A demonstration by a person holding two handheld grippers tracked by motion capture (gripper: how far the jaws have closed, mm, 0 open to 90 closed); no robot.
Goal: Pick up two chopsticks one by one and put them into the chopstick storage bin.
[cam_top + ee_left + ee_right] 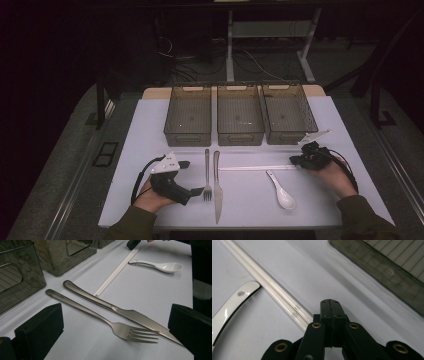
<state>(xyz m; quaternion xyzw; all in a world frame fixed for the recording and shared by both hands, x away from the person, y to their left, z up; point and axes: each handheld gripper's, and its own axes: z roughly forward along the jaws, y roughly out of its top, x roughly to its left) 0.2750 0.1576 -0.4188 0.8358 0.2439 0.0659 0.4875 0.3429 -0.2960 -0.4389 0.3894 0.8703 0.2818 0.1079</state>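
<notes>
A steel fork (207, 175) and a knife (217, 186) lie side by side on the white table, handles toward the bins. A pair of white chopsticks (257, 168) lies crosswise, and a white spoon (281, 190) sits just in front of them. My left gripper (192, 178) stands open just left of the fork; in the left gripper view the fork (100, 317) and knife (120, 311) lie between its wide jaws (112, 340). My right gripper (296, 160) is shut at the chopsticks' right end. Its closed tip (330, 303) sits beside the chopsticks (274, 288), with nothing seen between the jaws.
Three empty smoky plastic bins (188, 131) (240, 134) (290, 135) stand in a row behind the cutlery. The spoon's handle (229, 307) lies close to the chopsticks. The table's front edge (240, 224) runs just below the knife tip. Beyond the table are dark floor and desk legs.
</notes>
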